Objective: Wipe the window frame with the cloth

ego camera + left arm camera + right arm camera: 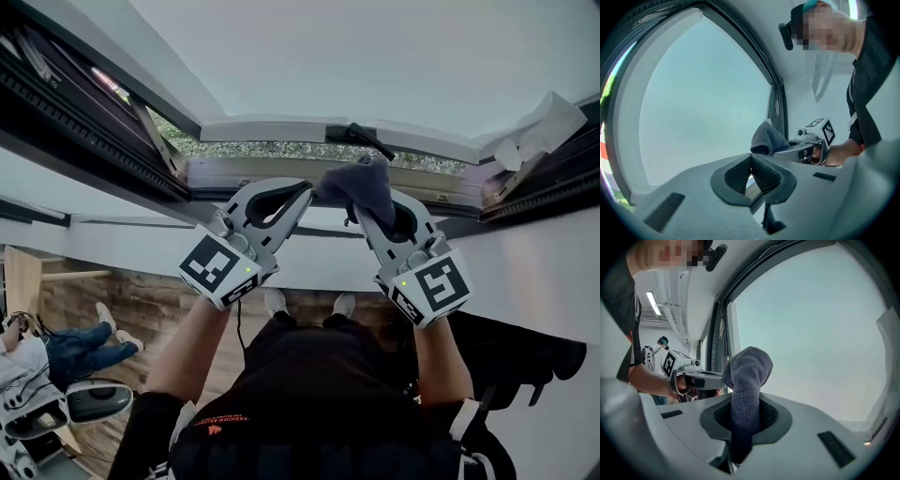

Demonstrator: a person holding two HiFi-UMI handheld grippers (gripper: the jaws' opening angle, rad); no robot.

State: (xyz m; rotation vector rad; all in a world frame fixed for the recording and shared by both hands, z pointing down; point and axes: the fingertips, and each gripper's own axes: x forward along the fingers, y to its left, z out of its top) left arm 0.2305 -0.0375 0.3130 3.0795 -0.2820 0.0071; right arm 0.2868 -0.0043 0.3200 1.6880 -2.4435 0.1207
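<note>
A grey-blue cloth (363,186) is bunched in my right gripper (373,208), which is shut on it and holds it up against the dark lower window frame (234,172). In the right gripper view the cloth (746,376) rises from between the jaws in front of the pale pane (811,333). My left gripper (298,195) hangs just left of the cloth, shut with nothing in it; its ribbed pads (761,174) meet at the tips. The left gripper view shows the cloth (766,138) beside the frame's dark upright (777,112).
A black window handle (362,135) sits on the white sash above the cloth. Crumpled white material (542,126) is wedged at the frame's right corner. Below lie a wooden floor (141,300), a seated person (70,349) and white equipment (94,400).
</note>
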